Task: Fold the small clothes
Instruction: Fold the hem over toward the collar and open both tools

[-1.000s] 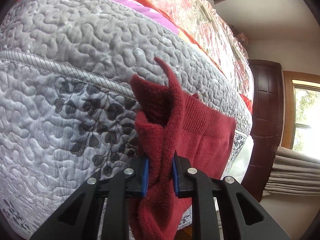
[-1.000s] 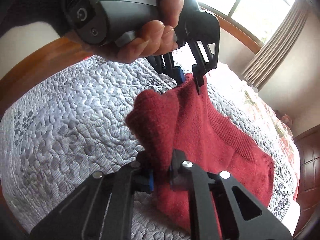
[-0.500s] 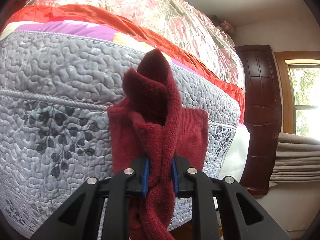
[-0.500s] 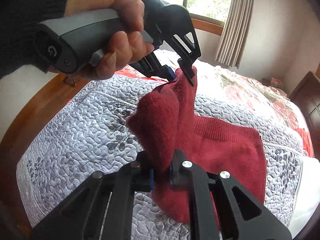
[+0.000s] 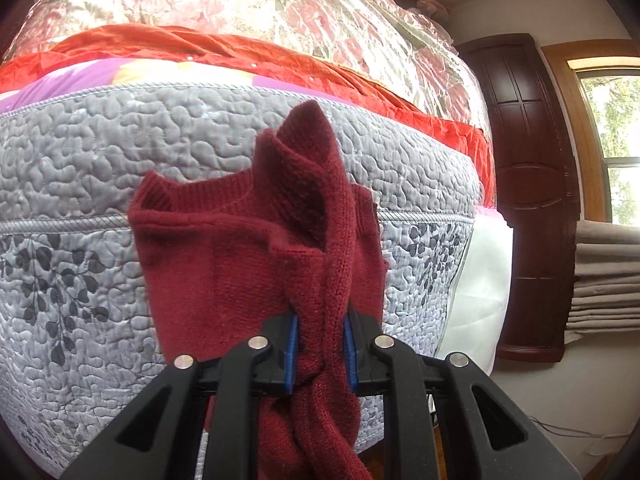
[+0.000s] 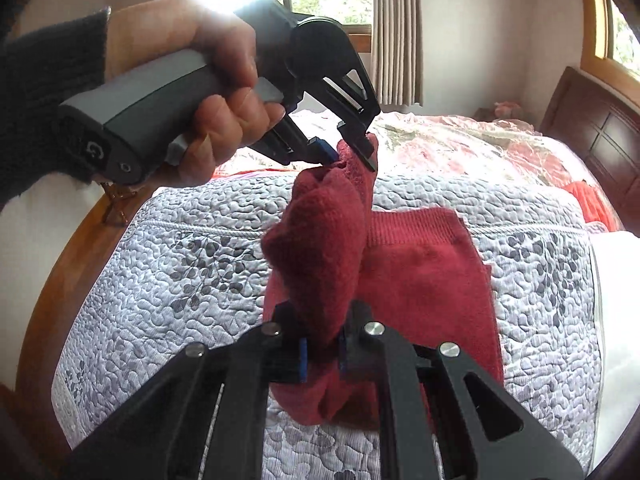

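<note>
One red knit garment point(image 6: 424, 280), low in the middle of the frame, partly lying on the one grey quilted bed point(image 6: 200, 240). Two tools: left tool point(image 5: 319, 354) and right tool point(image 6: 323, 354), each squeezed tight on a bunch of it.

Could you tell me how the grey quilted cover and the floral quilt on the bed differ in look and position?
The grey quilted cover is matte grey, stitched in squiggles with dark leaf prints; the floral quilt is pale with pink-red flowers and a glossy sheen. The grey quilted cover lies at the near end of the bed, under the dark red knit garment; the floral quilt lies farther back, toward the headboard. Both are bedding on the same bed.
</note>
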### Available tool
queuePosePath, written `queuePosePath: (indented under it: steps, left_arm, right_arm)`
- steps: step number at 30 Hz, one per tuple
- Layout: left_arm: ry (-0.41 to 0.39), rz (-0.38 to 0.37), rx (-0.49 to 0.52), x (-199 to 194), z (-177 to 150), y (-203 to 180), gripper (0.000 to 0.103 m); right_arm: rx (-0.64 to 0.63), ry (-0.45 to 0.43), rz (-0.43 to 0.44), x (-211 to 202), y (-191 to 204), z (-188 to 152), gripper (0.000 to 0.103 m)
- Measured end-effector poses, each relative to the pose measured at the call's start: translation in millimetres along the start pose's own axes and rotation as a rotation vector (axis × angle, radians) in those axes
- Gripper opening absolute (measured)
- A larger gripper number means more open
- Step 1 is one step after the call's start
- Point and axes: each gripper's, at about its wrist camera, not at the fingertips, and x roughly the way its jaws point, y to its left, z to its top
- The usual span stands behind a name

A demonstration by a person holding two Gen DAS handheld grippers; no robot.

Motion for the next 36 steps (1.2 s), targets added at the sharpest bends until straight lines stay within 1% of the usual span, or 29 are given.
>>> queuePosePath:
  steps: [3, 9, 15, 21, 27, 28, 30, 32, 33, 34, 35, 36]
  left_arm:
    - [0.026, 0.015, 0.026, 22, 0, -19, 0.018]
    - [0.069, 0.063, 0.064, 69, -4, -50, 0.018]
    - [0.077, 0.151, 0.105, 116, -12, -72, 0.018]
    - [0.048, 0.22, 0.121, 150, -19, -88, 0.018]
    - [0.008, 0.301, 0.17, 174, -30, -100, 0.018]
    - [-0.003, 0.309, 0.182, 176, -32, -101, 0.021]
    - [-0.026, 0.3, 0.208, 177, -36, -106, 0.032]
    - [-0.055, 0.293, 0.239, 171, -41, -114, 0.052]
    - [-0.079, 0.289, 0.256, 164, -44, -118, 0.056]
    - [-0.109, 0.265, 0.274, 153, -47, -121, 0.063]
    - [-0.138, 0.234, 0.289, 139, -52, -122, 0.068]
    - [-0.166, 0.201, 0.303, 123, -58, -121, 0.071]
  right_arm:
    - [0.057, 0.0, -0.001, -1, -22, -7, 0.009]
    - [0.206, 0.009, 0.032, 2, -72, -29, 0.009]
    - [0.326, 0.043, 0.071, 14, -122, -59, 0.009]
    - [0.407, 0.074, 0.108, 26, -163, -87, 0.009]
    - [0.517, 0.109, 0.189, 40, -193, -112, 0.01]
    - [0.541, 0.115, 0.202, 42, -197, -116, 0.009]
    - [0.603, 0.131, 0.243, 49, -206, -126, 0.01]
    - [0.665, 0.149, 0.3, 56, -213, -135, 0.01]
    - [0.697, 0.16, 0.327, 59, -218, -140, 0.012]
    - [0.722, 0.171, 0.35, 62, -222, -144, 0.019]
    - [0.73, 0.183, 0.36, 62, -226, -146, 0.024]
    - [0.717, 0.185, 0.361, 59, -228, -146, 0.029]
